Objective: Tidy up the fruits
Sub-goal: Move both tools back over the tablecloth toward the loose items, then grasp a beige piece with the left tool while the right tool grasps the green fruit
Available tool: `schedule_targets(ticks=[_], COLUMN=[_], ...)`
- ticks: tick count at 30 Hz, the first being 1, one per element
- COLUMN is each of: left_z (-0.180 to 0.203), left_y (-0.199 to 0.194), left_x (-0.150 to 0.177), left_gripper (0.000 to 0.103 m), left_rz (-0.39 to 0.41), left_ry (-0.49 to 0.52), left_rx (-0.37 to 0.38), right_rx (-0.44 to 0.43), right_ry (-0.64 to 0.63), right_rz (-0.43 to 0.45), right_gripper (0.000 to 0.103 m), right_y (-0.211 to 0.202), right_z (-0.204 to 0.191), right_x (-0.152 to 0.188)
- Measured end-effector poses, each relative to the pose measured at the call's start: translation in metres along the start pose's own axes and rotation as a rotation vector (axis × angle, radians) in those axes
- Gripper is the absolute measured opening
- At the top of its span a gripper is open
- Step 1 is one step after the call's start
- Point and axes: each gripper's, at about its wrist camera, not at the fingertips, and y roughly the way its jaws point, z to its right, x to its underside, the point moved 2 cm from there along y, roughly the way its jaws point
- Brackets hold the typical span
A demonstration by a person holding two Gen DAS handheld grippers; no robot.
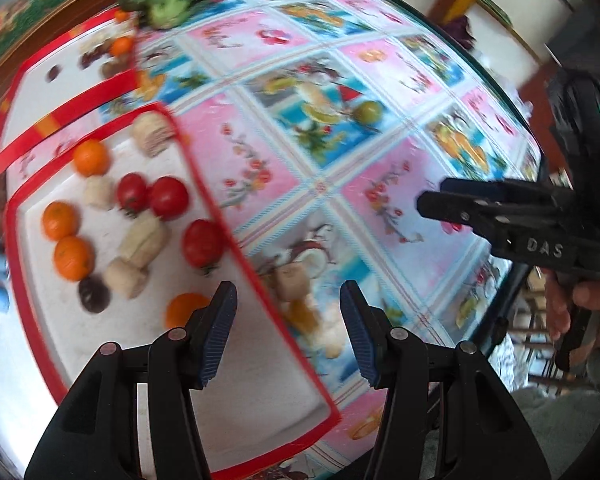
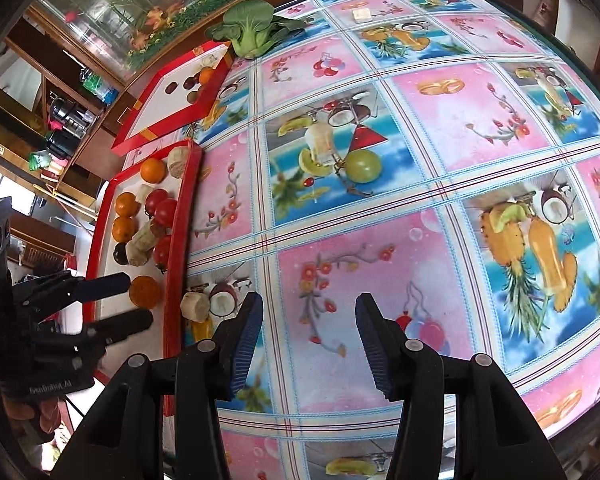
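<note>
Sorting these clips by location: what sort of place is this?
Probably a home dining room. A table under a fruit-print tablecloth, red-rimmed trays of fruit, and wooden shelves of household items behind suggest it.

Raised letters reading "DAS" stand on the black body of the right gripper [image 1: 432, 202], seen side-on in the left wrist view. In the right wrist view, the black body of the left gripper [image 2: 134, 300] bears a small pale printed word low on its side, seemingly beginning "Gen" but too blurred to read surely. Nothing on the patterned tablecloth [image 2: 340, 240] can be read as text.
</note>
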Motion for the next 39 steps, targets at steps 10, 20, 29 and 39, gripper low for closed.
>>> schedule_targets(ticks=[10,20,29,39], left_z=[0.019,0.044,0.036,0.027], left_y=[0.032,0.064,0.064,0.055], left_x=[-0.011,-0.009,-0.018,-0.011], left_gripper=[0.051,0.029,0.023,0.023], left_rz=[-0.112,-0.242,-0.204,-0.120], left_ry=[0.179,0.501,0.389,0.023], left_rx=[0.009,-0.098,-0.060,0.084], right_rx=[-0.022,-0.026,0.037,0.167], right_ry=[0.018,0.066,0.057,-0.080], right_rz=[0.001,0.017,0.033,-0.029], right_gripper=[0.051,0.051,0.051,0.043], right_y=[-0.002,-0.004,0.006,0.055], right_z=[0.010,0.028,0.036,0.012], right_x=[-0.002,-0.011,-0.042,-0.088])
